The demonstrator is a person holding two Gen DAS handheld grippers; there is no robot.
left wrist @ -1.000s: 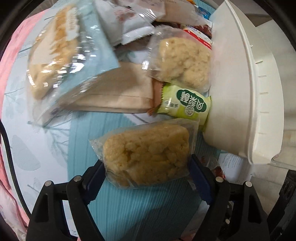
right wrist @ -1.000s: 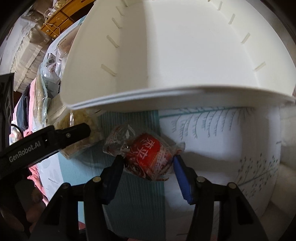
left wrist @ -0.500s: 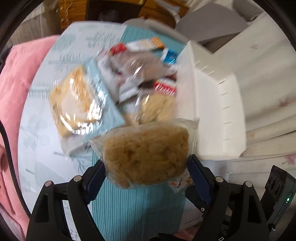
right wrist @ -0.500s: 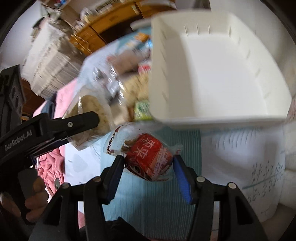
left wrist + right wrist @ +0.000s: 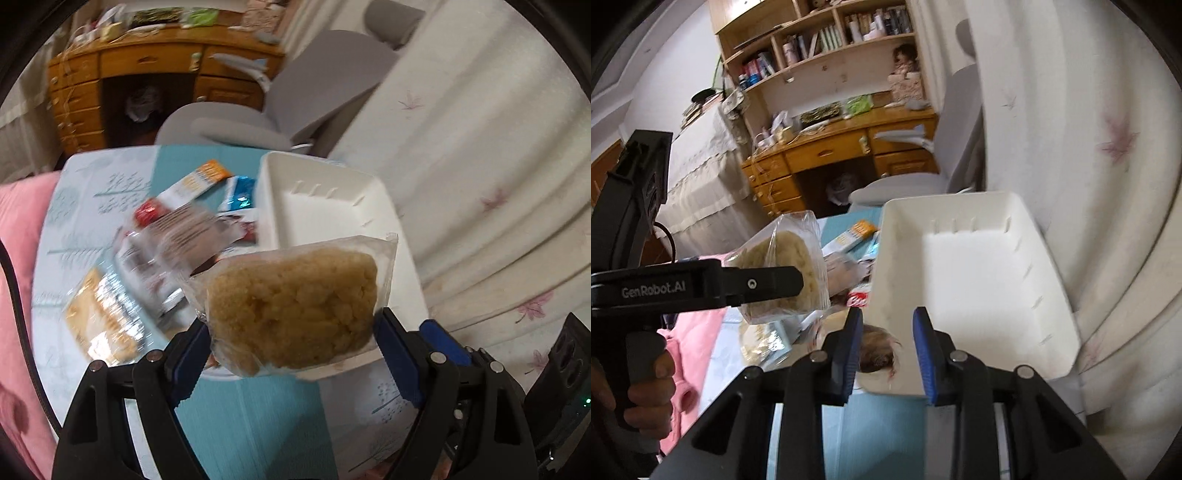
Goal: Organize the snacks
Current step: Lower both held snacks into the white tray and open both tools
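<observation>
Left wrist view: the left claw [image 5: 291, 328] grips a clear-wrapped crumbly yellow cake [image 5: 291, 306] by its two short ends, blue pads pressed into the crinkled film, the packet held clear above the tabletop [image 5: 236, 424] and its ribbed teal cloth. Behind it sits a white plastic bin [image 5: 314, 206], rectangular with rounded corners and slotted walls, nothing visible in it. Just left of the bin lies a blurred heap of glossy wrapped snacks [image 5: 166, 251], with an orange-and-white packet [image 5: 201, 181] and a blue foil packet [image 5: 240, 194] at its far edge.

Only the right wrist view shows the right claw [image 5: 886, 332], jaws closing. A blurred reddish-brown packet [image 5: 877, 354] appears low in the gap beside the left pad and apart from the right pad, in front of the bin's near wall; whether it is touched cannot be told. This view alone also shows a hand [image 5: 646, 376] around the left claw's black handle. Farther back stand a wooden desk [image 5: 831, 147] with drawers, a grey chair [image 5: 905, 184] and cluttered bookshelves [image 5: 831, 33]. White flower-printed fabric [image 5: 1108, 147] hangs in folds at right.
</observation>
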